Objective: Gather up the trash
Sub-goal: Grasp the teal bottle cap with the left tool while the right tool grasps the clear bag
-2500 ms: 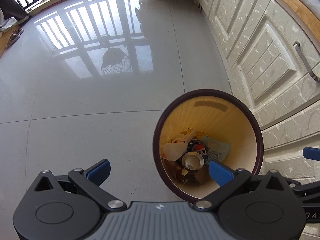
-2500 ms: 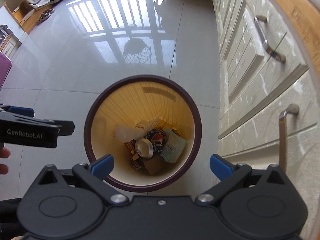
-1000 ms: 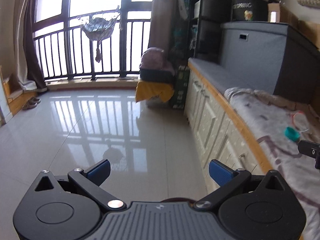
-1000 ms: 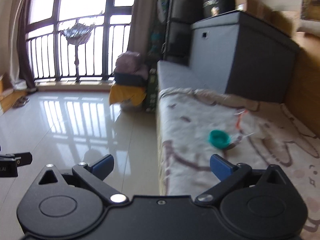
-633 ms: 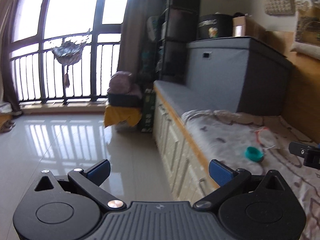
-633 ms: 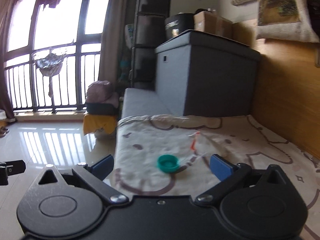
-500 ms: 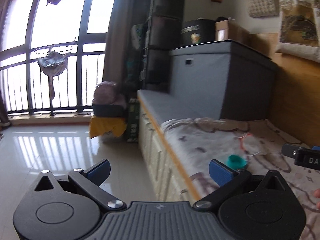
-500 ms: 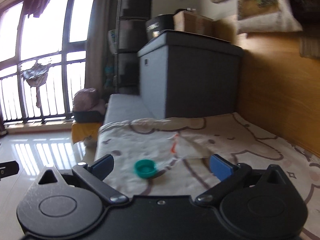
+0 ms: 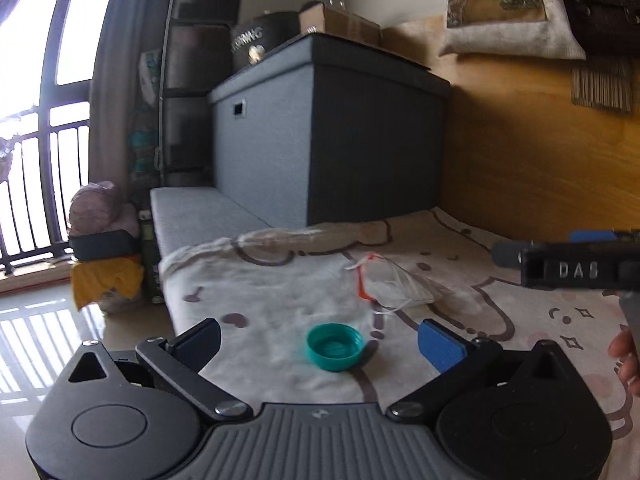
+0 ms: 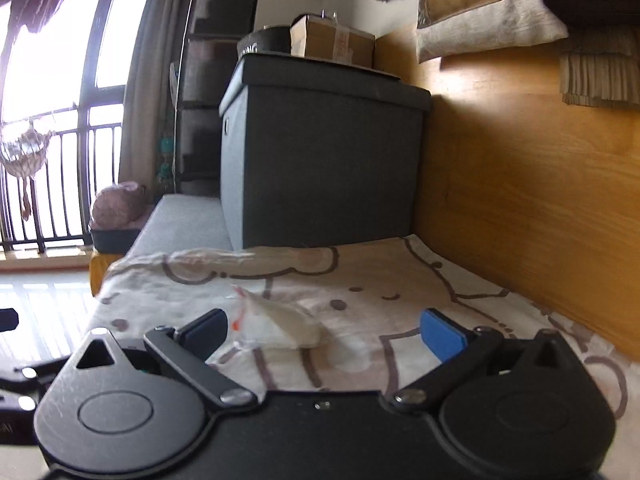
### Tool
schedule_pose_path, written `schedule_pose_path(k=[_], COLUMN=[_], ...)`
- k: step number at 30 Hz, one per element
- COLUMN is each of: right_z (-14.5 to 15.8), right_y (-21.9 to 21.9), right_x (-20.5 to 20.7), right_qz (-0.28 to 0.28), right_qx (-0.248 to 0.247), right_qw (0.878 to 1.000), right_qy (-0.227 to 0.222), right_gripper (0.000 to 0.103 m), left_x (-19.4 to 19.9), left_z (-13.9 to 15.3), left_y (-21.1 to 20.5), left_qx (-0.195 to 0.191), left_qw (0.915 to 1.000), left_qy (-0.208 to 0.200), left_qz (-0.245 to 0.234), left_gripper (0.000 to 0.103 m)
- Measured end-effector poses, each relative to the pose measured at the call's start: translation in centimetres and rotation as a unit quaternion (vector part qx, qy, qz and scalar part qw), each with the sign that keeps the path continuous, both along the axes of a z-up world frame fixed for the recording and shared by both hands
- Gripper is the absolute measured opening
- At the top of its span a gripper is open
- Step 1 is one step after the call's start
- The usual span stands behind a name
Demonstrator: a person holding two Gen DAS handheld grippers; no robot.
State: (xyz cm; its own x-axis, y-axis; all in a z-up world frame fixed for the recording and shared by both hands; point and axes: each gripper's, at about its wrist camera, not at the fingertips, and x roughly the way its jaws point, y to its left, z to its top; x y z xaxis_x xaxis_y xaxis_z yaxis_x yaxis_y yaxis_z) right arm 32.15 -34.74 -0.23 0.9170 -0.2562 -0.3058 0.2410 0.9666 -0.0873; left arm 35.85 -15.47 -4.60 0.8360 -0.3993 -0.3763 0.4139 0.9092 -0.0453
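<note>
A teal bottle cap (image 9: 334, 347) lies open side up on the patterned blanket (image 9: 280, 292), right between the fingers of my left gripper (image 9: 320, 340), which is open and empty just above it. A crumpled clear plastic bag with red print (image 9: 394, 284) lies just beyond the cap; it also shows in the right wrist view (image 10: 276, 326). My right gripper (image 10: 324, 334) is open and empty, low over the blanket with the bag between its fingers, toward the left one. The right gripper's body (image 9: 576, 266) shows at the right edge of the left view.
A grey storage box (image 9: 320, 136) stands at the far end of the bench, with a cardboard box (image 10: 332, 42) on top. A wooden wall panel (image 10: 520, 200) runs along the right. The tiled floor (image 9: 40, 320) and balcony window lie to the left.
Both grippers swung up from the trash bin on the floor to the bench. They moved closer to the cap and the bag, now framed between the fingers. Both stayed open.
</note>
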Motion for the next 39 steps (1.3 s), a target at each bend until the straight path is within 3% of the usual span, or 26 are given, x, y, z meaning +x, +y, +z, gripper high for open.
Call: schedule_pose_path(k=[7,9,12,19,28,33,35,39], right_z=[1.1,1.1,1.0,0.3,-1.6,-2.6,-3.1,-3.3], right_y=[-1.6,-1.6,-0.9,1.5,3.7,4.4,4.7,4.2], right_x=[3.5,4.7,6.5,10.3,13.5,14.4,14.6,14.5], right_qz=[0.016,0.024,0.040,0.078,0.093,0.100,0.098,0.081], right_qx=[-0.003,-0.011,-0.029,-0.059,-0.090,-0.091,-0.104,-0.096], right_qw=[0.999,0.998,0.996,0.988,0.979,0.977,0.975,0.978], right_qy=[0.032,0.051,0.077,0.123,0.157,0.165,0.170,0.168], right_gripper=[0.103,0.101,0.092,0.087,0.075,0.067,0.063,0.031], left_x=[3.6,4.1,4.9,6.2,6.7,6.7,6.8,6.9], left_z=[-2.0,-2.5,-3.2,-4.6,-5.3,-5.4,-5.4,-5.4], left_y=[-1.8,-2.2,-3.0,-4.5,-5.0,-4.8,-4.5,-4.2], left_qx=[-0.008,-0.010,-0.011,0.019,0.030,0.024,0.016,0.005], left_qw=[0.9995,0.9993,0.9990,0.9966,0.9961,0.9967,0.9967,0.9967], left_qy=[0.028,0.035,0.042,0.078,0.082,0.078,0.079,0.081], left_qz=[-0.010,-0.012,-0.011,-0.019,-0.015,0.000,0.004,0.003], left_gripper=[0.100,0.090,0.087,0.073,0.069,0.052,0.048,0.048])
